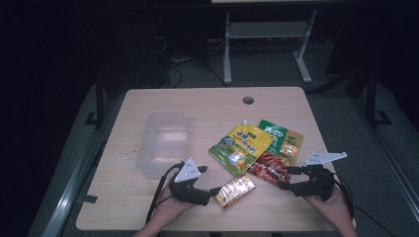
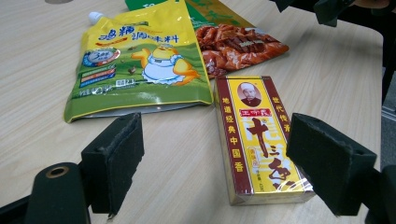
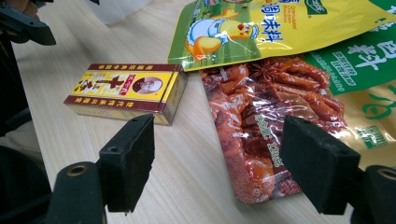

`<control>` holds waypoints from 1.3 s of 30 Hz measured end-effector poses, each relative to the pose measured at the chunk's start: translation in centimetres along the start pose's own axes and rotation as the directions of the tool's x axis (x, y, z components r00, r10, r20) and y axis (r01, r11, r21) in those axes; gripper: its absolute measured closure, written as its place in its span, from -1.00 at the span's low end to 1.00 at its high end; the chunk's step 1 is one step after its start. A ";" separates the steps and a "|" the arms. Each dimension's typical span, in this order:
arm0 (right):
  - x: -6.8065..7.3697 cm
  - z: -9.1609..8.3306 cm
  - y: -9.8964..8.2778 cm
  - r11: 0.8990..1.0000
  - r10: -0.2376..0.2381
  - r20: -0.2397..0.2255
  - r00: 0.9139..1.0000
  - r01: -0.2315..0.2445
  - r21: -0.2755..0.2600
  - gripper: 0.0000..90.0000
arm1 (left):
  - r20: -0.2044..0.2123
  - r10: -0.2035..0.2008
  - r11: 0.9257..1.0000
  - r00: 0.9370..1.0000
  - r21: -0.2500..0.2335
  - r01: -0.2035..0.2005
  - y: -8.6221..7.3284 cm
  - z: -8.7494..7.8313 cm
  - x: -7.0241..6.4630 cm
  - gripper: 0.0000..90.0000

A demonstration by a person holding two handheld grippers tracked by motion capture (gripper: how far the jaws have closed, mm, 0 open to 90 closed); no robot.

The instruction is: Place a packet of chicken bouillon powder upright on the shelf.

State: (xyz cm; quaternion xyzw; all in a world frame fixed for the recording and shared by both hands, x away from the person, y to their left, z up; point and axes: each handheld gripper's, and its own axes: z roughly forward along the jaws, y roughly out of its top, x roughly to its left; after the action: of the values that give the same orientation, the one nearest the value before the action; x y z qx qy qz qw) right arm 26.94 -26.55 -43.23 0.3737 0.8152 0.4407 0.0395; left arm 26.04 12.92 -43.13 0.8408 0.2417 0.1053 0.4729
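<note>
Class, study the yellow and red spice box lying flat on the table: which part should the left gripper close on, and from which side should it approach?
Grip the spice box across its two long side edges, near the middle. It lies flat, label up, pointing along the left gripper, whose open jaws straddle its near end. Coming from the person's side, low over the table, probably works best; the yellow pouch crowds the far end.

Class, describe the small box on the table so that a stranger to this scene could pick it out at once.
Start at the wooden table, then find the pile of food pouches near its front right. Just in front of the yellow pouch, between the two hand-held grippers, lies the small box. It alone is a rigid, flat carton, yellow with dark red borders.
</note>
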 end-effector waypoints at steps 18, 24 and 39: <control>-0.2 0.2 0.4 0.999 0.033 0.031 0.999 -0.033 -0.014 -0.50 | 0.000 -0.020 1.000 1.000 -0.021 0.020 0.2 0.0 0.5 -0.46; -0.3 0.7 1.5 0.999 0.043 0.039 0.998 -0.043 -0.009 -0.53 | 0.002 -0.030 0.999 1.000 -0.034 0.030 1.7 0.3 0.7 -0.33; -0.6 1.4 7.2 0.999 0.044 0.075 0.996 -0.045 0.013 -0.54 | -0.041 0.009 1.000 0.999 0.008 -0.009 5.1 2.8 1.2 -0.14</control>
State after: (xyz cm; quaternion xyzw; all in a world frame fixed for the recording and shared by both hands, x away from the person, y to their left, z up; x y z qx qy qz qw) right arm 32.06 -23.59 -38.80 0.4081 0.8079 0.4212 0.0573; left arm 29.77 9.25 -40.36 0.8414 0.2481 0.1236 0.4639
